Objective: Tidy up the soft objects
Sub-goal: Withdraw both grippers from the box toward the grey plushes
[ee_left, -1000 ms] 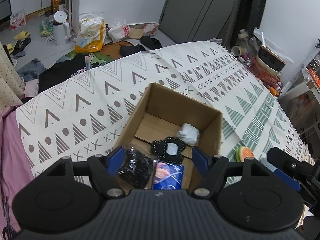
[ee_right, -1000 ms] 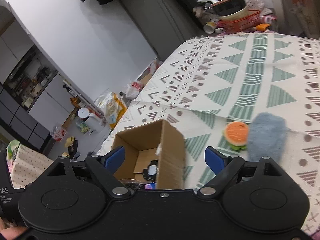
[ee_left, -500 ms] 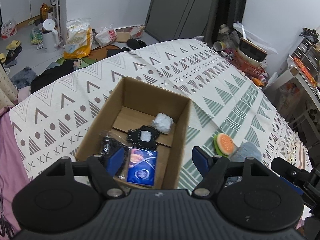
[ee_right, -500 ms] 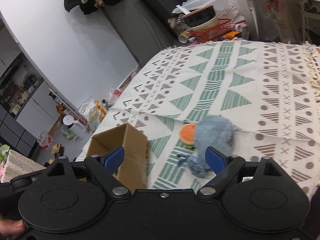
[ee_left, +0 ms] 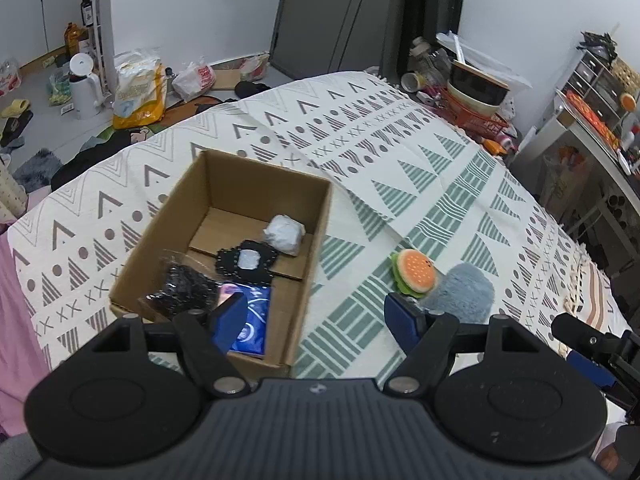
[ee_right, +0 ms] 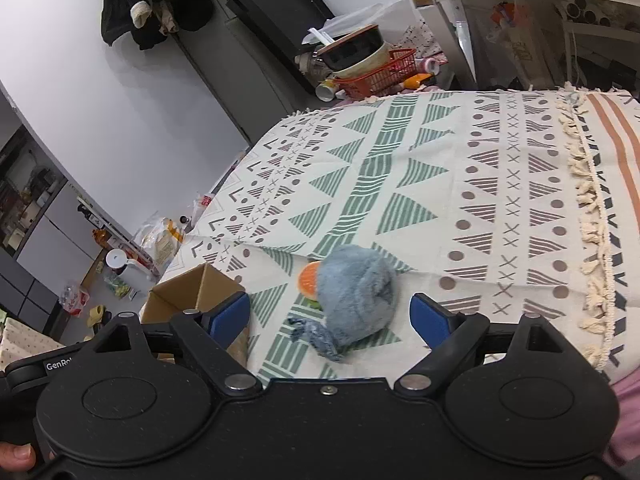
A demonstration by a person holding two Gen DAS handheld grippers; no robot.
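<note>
Tongs: we hold left tongs [ee_left: 314, 314] spread above cardboard box [ee_left: 308, 264]; right tongs [ee_right: 330, 316] spread, straddling grey plush [ee_right: 356, 296] beside burger toy [ee_left: 414, 274].

Even, bright indoor light, soft and diffuse, source not visible. Shadows weak: faint one inside the cardboard box [ee_left: 224, 240], slight under the grey plush [ee_right: 356, 292]. No strong glare. Heavy fisheye bending toward frame edges, dark corner vignette. Near the plush focus is sharp; the black tool housings at bottom look slightly soft.
</note>
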